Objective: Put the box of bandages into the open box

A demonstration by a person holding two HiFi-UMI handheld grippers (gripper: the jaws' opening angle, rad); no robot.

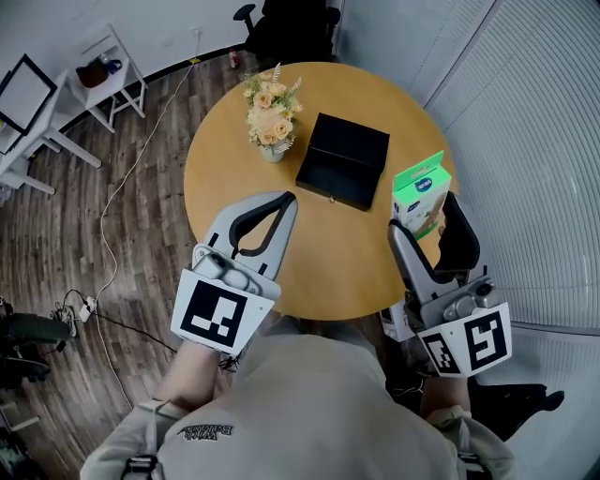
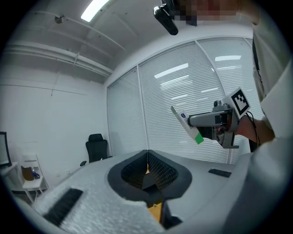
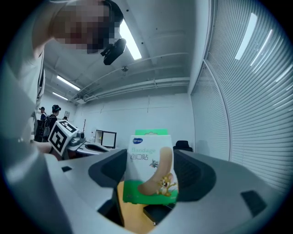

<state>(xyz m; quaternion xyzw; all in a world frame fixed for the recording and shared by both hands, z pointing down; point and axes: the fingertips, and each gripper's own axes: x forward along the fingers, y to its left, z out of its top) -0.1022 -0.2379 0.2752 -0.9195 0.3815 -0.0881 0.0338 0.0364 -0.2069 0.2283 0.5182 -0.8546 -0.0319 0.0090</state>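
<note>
Listing the room from the near side, with clock directions taken from the table's centre and 12 o'clock at its far edge.

1. Round wooden table, on a plank floor.
2. Vase of pale flowers, at 11 o'clock on the table, just beside the far left corner of item 3; I cannot tell whether they touch.
3. Open black box, lid off, near the centre toward 1 o'clock, its inside dark. Its right end lies just beside item 4.
4. Box of bandages, green and white, at 3 o'clock over the table's edge. It is upright, its printed face turned toward the gripper's camera.
5. White shelf unit, on the floor at 10 o'clock, well apart from the table.
6. Black office chair, at 12 o'clock beyond the table.
7. White cable, trailing over the floor at 9 o'clock to a power strip.
8. Window blinds, along the wall at 3 o'clock.

Right gripper: at 4 o'clock, pointing toward 12, jaws clamped on the two sides of the box of bandages.

Left gripper: at 8 o'clock, angled toward 1 o'clock, tips over the table; its jaws are pressed together with nothing between them. The person's forearms run back from both grippers to the body at 6 o'clock.
</note>
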